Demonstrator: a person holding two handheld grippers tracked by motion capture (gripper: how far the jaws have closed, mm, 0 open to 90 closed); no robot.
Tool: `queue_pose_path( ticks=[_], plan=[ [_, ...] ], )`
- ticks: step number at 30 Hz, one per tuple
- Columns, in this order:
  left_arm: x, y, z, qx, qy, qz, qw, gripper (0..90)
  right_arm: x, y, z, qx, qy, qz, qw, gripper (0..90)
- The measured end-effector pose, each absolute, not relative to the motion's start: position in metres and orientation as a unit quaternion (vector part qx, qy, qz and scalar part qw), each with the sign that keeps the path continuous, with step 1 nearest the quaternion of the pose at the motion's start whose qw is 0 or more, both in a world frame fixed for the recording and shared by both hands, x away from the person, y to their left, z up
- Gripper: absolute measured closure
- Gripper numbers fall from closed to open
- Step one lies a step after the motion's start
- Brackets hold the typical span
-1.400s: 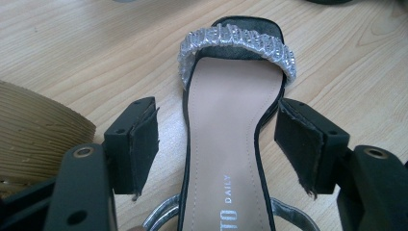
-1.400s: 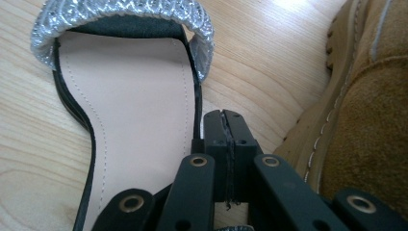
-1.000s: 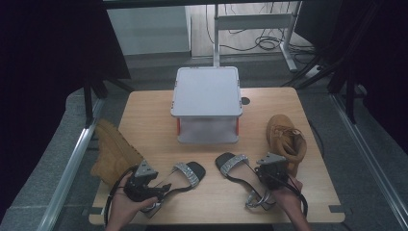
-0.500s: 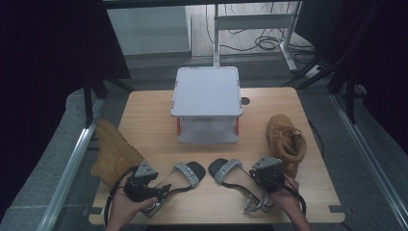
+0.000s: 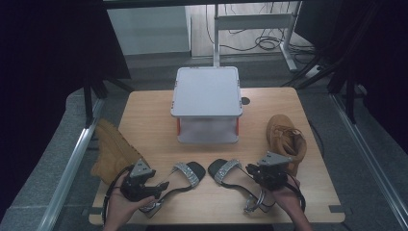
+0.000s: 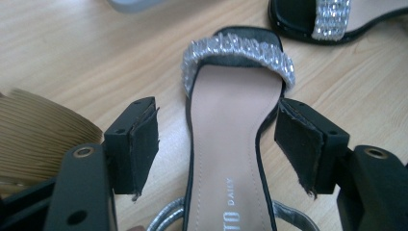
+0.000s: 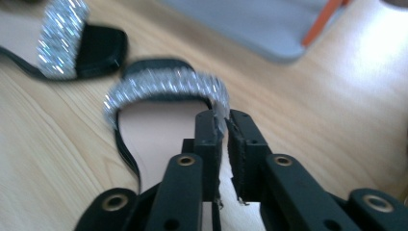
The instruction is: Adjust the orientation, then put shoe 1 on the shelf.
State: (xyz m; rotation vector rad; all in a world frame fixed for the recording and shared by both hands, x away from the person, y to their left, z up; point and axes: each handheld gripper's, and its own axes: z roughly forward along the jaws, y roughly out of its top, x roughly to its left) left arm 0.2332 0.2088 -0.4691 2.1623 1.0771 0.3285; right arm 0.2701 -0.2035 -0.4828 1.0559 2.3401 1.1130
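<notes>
Clamping my right gripper [image 7: 223,126] on the edge of the right sandal [image 7: 159,120]: jaws nearly together, pinching the sole rim just behind the glitter strap [image 7: 163,84]. In the high view that right gripper [image 5: 262,175] is sitting over the sandal's heel half, near the table's front edge.

My left gripper [image 6: 216,144] is standing apart, jaws wide on either side of the left sandal [image 6: 231,144], pads not touching it. In the high view the left gripper [image 5: 146,185] is hovering over that sandal's heel end.

Both sandals are lying flat on the wooden table [image 5: 149,120], toes pointing toward each other, close but apart, in front of the grey two-tier stand [image 5: 207,91].

One tan boot [image 5: 113,151] is lying at the table's left edge beside my left hand; the other tan boot [image 5: 286,139] is lying just beyond my right gripper.
</notes>
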Motion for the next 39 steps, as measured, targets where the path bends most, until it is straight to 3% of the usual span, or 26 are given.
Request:
queue_pose_path(
  ticks=[3,6,15,39],
  plan=[
    [0.233,0.210,-0.467,0.830,0.411,0.135,0.353,32.5,0.269,-0.204,-0.477,0.367,0.818,0.407,0.174,76.1],
    [0.233,0.209,-0.465,0.831,0.407,0.136,0.353,32.5,0.264,-0.202,-0.467,0.361,0.810,0.432,0.167,63.3],
    [0.242,0.204,-0.463,0.851,0.394,0.106,0.331,34.2,0.265,-0.178,-0.458,0.328,0.849,0.384,0.153,49.6],
    [0.244,0.190,-0.481,0.893,0.388,0.075,0.216,28.6,0.267,-0.186,-0.469,0.337,0.881,0.310,0.118,37.4]
  ],
)
